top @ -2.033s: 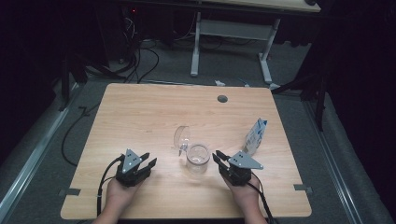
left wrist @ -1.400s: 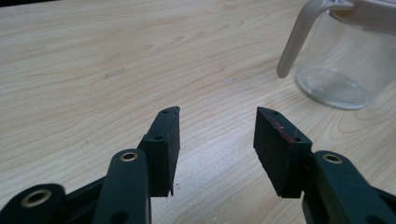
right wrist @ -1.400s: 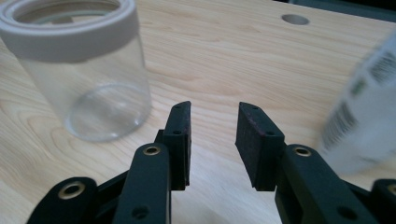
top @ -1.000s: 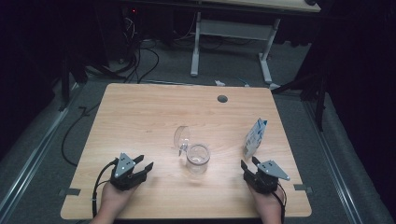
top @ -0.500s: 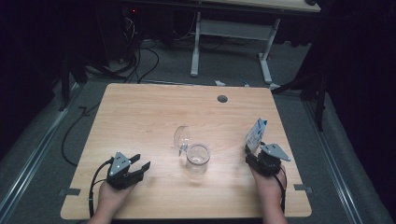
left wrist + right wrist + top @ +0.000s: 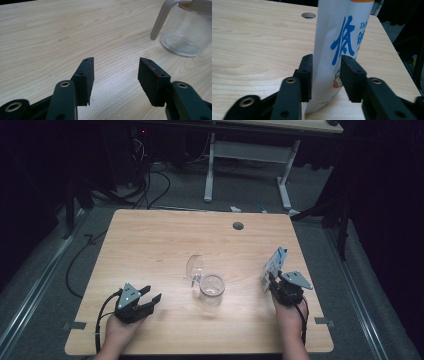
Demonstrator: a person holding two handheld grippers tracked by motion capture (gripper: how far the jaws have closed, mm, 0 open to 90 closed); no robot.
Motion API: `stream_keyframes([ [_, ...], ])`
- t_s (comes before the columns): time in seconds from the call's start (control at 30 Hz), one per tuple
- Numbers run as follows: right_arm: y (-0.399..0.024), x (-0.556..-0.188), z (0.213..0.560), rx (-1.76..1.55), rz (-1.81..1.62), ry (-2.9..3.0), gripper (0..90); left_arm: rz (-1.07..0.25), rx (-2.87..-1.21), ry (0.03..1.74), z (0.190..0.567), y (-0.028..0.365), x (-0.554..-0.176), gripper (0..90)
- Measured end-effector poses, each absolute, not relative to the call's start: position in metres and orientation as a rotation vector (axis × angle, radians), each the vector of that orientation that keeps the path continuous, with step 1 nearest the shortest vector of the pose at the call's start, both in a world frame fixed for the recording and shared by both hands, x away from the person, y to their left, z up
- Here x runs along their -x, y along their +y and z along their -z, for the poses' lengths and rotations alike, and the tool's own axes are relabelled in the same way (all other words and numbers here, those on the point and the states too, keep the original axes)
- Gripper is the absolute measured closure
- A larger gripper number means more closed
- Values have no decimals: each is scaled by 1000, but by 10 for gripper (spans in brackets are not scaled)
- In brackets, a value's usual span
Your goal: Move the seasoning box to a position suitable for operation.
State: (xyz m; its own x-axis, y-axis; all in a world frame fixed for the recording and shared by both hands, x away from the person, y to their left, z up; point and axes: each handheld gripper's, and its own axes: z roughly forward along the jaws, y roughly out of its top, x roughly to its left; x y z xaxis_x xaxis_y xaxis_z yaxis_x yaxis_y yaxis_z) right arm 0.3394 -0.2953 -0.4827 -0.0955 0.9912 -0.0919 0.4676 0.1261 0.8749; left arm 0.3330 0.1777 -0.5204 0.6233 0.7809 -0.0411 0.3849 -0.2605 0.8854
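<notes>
Right claw (image 6: 325, 75) closing on the white pouch (image 6: 342, 37)

Its pads press the standing pouch on the tabletop (image 6: 150, 245); my left claw (image 6: 115, 75) hovers wide, holding nothing, near the glass jar (image 6: 186, 27).

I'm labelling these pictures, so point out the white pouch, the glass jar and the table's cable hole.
white pouch (image 6: 342, 32), right gripper view, on its printed front.
glass jar (image 6: 211, 291), high view, on its clear wall.
cable hole (image 6: 238, 225), high view, on its dark middle.

Light wooden bench (image 6: 150, 245), round cable hole (image 6: 238, 225) near far edge. Grey carpet floor (image 6: 175, 190), black cables (image 6: 150, 175) trailing. White-legged desk (image 6: 250, 170) behind. Surroundings dark.
</notes>
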Motion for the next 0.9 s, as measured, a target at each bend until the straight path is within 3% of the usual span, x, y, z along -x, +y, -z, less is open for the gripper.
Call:
stream_keyframes([
  [0.17, -303, -336, 481, -1434, -915, 1677, 813, -515, -1874, 927, 521, 176, -333, 473],
  [0.37, -309, -332, 479, -1423, -930, 1693, 846, -505, -1872, 933, 521, 177, -333, 475],
  [0.43, -311, -331, 480, -1434, -960, 1687, 810, -507, -1872, 933, 521, 177, -333, 475],
  [0.5, -312, -333, 480, -1449, -993, 1675, 671, -502, -1876, 932, 521, 177, -334, 474],
  [0.6, -310, -337, 481, -1470, -1017, 1668, 563, -501, -1881, 931, 521, 177, -334, 472],
  [0.83, -306, -348, 483, -1488, -995, 1626, 543, -504, -1883, 938, 522, 179, -335, 469],
  [0.9, -306, -350, 483, -1504, -983, 1620, 598, -504, -1883, 942, 522, 180, -335, 469],
])
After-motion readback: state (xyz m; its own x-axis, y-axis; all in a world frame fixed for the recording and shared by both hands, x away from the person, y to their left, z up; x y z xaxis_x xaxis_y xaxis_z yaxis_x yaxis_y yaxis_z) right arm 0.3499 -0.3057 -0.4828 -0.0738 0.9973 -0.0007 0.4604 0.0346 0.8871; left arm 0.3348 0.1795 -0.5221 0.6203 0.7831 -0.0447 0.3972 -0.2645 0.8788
